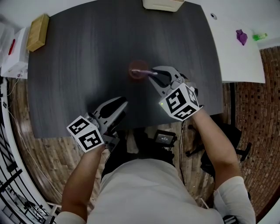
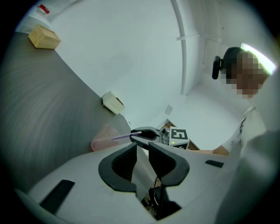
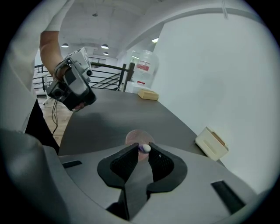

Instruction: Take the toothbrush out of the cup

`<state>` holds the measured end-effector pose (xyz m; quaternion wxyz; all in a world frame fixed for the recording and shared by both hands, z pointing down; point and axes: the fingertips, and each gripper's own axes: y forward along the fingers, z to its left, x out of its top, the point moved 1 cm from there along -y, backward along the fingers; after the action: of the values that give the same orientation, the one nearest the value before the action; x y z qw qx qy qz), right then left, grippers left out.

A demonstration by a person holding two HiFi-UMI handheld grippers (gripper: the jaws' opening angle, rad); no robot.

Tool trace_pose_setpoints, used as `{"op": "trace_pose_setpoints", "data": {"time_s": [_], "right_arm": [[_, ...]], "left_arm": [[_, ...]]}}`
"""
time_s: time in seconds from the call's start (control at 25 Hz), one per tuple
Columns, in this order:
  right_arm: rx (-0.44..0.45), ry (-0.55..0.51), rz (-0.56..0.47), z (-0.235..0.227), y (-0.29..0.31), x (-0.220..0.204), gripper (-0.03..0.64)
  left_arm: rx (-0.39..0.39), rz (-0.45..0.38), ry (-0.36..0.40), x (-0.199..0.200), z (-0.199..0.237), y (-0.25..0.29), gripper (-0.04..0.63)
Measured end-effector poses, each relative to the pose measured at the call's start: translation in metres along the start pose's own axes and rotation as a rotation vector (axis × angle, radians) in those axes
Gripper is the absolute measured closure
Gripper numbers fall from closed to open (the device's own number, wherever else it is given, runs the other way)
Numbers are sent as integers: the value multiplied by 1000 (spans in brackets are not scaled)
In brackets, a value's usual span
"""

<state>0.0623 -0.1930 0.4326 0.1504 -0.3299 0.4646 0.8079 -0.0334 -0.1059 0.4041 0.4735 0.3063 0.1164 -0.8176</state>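
A translucent pink cup (image 1: 135,73) stands in the middle of the dark table (image 1: 87,65). From the cup a purple toothbrush (image 1: 142,71) leans out to the right. My right gripper (image 1: 153,75) is shut on the handle's free end just right of the cup. The right gripper view has the handle's pale tip (image 3: 144,148) pinched between the fingertips, with the cup (image 3: 136,136) behind. In the left gripper view, the cup (image 2: 104,138), toothbrush (image 2: 122,136) and right gripper (image 2: 136,134) lie ahead. My left gripper (image 1: 123,107) hovers at the table's near edge, slightly open and empty (image 2: 141,148).
A wooden block (image 1: 38,31) lies at the table's far left corner and a cream box (image 1: 162,4) at its far edge. A white table (image 1: 236,52) at the right carries a purple thing (image 1: 241,36) and a green one (image 1: 259,36). Below the near edge is brick-patterned floor.
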Motion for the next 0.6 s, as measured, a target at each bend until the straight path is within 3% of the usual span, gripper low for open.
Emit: {"op": "trace_pose_setpoints", "data": {"time_s": [0.28, 0.6], "right_arm": [[26, 26, -30, 6, 0, 8, 555], [-3, 231, -63, -5, -1, 1, 557]], "left_arm": [[4, 1, -5, -2, 2, 0, 512], [4, 2, -14, -2, 2, 2, 512]]}}
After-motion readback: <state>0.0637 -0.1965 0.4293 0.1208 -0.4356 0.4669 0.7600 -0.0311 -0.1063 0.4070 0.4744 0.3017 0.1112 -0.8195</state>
